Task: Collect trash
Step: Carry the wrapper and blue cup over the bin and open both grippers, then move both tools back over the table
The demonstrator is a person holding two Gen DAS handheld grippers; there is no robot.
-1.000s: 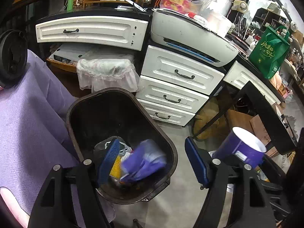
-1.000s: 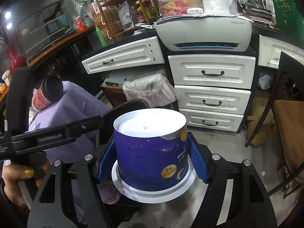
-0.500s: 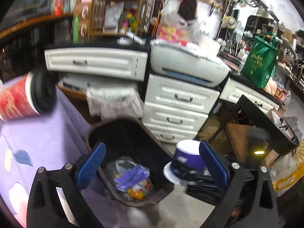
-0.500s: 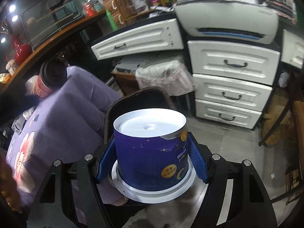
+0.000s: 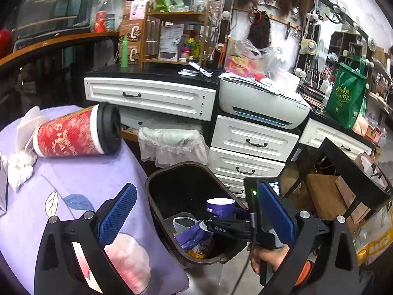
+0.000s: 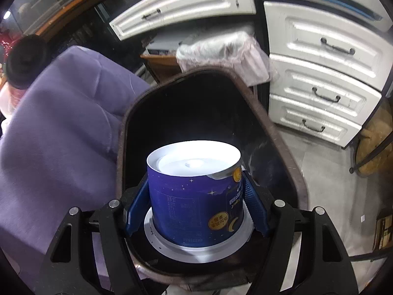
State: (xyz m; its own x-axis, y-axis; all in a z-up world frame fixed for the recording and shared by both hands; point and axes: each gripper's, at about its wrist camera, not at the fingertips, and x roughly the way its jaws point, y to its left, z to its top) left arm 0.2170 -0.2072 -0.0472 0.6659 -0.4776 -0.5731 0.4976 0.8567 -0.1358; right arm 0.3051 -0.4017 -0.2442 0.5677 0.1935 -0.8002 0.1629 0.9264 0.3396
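My left gripper (image 5: pixel 196 213) stands wide open with nothing between its blue pads (image 5: pixel 118 213), above the edge of the purple-clothed table (image 5: pixel 73 196) and the black trash bin (image 5: pixel 159 179). In the bin lie a purple wrapper (image 5: pixel 192 233) and other rubbish. A red cup with a black lid (image 5: pixel 73 135) lies on its side on the cloth beside crumpled white tissue (image 5: pixel 19 169). My right gripper (image 6: pixel 196 209) is shut on a dark blue paper cup (image 6: pixel 194 196) (image 5: pixel 219 206), held over the bin's mouth (image 6: pixel 282 142).
White drawers (image 5: pixel 253 142) and a printer (image 5: pixel 260 108) stand behind the bin. A small plastic-lined basket (image 5: pixel 172 142) sits beside it. A dark table (image 5: pixel 356 167) with cardboard boxes beneath is at the right. A hand (image 5: pixel 267 258) grips the right tool.
The left gripper opened wide, dropped the purple wrapper into the bin and rose back over the table. The right gripper sank with the blue cup to the bin's mouth.
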